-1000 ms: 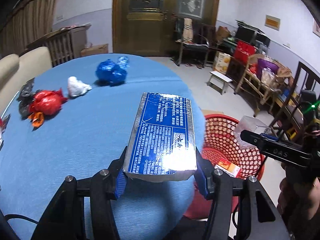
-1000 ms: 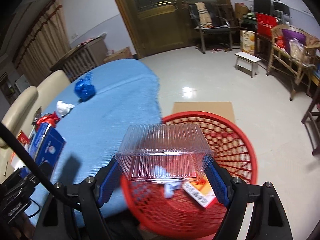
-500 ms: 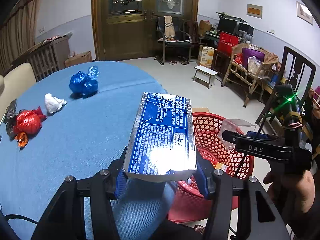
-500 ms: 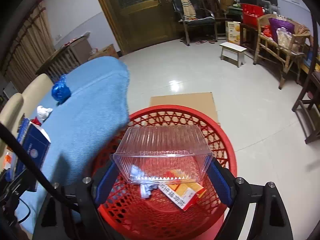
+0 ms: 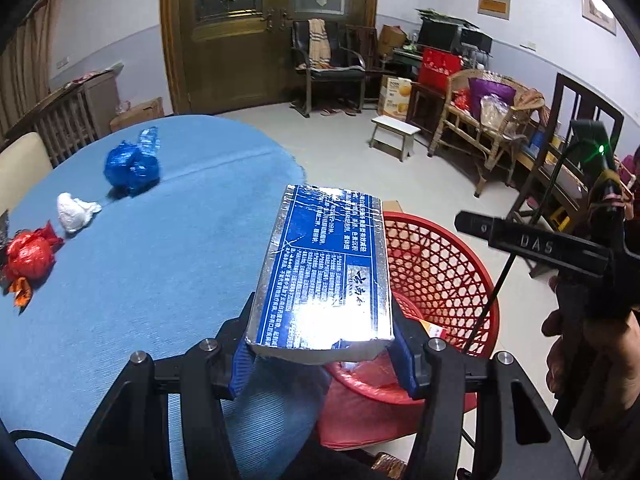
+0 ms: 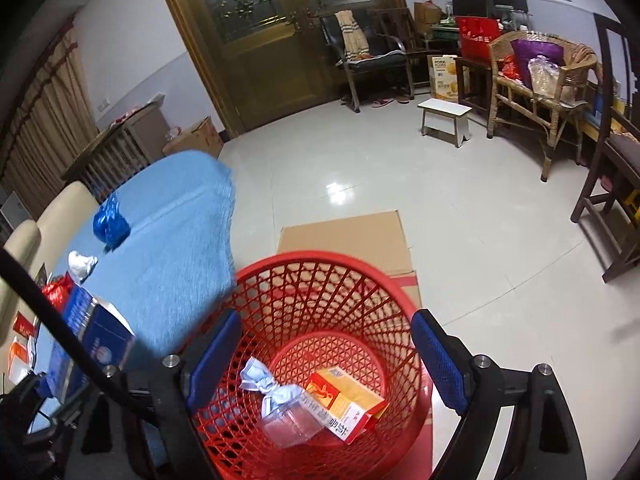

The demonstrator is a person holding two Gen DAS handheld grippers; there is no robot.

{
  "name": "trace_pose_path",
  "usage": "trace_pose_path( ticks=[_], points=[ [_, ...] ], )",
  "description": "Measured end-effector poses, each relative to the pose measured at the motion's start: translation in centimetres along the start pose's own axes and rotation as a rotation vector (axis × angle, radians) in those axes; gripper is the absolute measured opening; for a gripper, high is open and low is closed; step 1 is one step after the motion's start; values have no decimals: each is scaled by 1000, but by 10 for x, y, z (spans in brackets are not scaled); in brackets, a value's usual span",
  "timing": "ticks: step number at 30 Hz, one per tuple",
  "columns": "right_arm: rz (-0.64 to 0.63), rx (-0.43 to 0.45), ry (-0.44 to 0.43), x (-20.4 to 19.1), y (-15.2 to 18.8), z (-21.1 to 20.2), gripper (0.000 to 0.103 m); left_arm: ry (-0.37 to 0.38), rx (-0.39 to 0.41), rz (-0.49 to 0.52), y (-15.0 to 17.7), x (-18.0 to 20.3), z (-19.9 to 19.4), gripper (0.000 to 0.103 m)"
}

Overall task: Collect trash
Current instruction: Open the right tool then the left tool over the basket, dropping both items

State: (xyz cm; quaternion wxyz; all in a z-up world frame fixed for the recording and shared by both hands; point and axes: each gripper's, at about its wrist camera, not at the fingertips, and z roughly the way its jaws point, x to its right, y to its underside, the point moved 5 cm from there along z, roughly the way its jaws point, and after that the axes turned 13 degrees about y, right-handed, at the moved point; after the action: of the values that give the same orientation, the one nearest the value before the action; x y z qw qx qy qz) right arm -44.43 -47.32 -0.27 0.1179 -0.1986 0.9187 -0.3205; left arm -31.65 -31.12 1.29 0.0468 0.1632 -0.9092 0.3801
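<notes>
My left gripper (image 5: 322,356) is shut on a blue and silver carton (image 5: 326,268), held over the table's right edge beside the red mesh basket (image 5: 448,264). My right gripper (image 6: 326,354) hangs open over the red basket (image 6: 320,276), nothing between its blue pads (image 6: 438,360). At the basket's bottom lie the clear plastic box (image 6: 290,424), a pale blue wrapper (image 6: 262,380) and a red and yellow carton (image 6: 346,406). On the blue tablecloth (image 5: 160,248) rest a blue bag (image 5: 130,166), a white wad (image 5: 74,210) and a red wrapper (image 5: 28,254).
A flat cardboard sheet (image 6: 348,236) lies on the tiled floor behind the basket. A small white stool (image 6: 444,118), chairs, a wicker seat (image 6: 536,80) and a wooden door stand further back. A hand (image 5: 576,344) carries the right gripper at the left wrist view's right edge.
The clear plastic box left my right gripper and fell into the basket; the jaws spread wider. Both grippers shifted toward the basket, which now fills more of each view.
</notes>
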Motion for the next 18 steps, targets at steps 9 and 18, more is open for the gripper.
trace_pose_path(
  ticks=[9,18],
  points=[
    [72,68,25,22,-16,-14,89,59,-65,27,-11,21,32,61],
    [109,107,31,34,-31,-26,89,55,-70,-20,-22,11,36,80]
  ],
)
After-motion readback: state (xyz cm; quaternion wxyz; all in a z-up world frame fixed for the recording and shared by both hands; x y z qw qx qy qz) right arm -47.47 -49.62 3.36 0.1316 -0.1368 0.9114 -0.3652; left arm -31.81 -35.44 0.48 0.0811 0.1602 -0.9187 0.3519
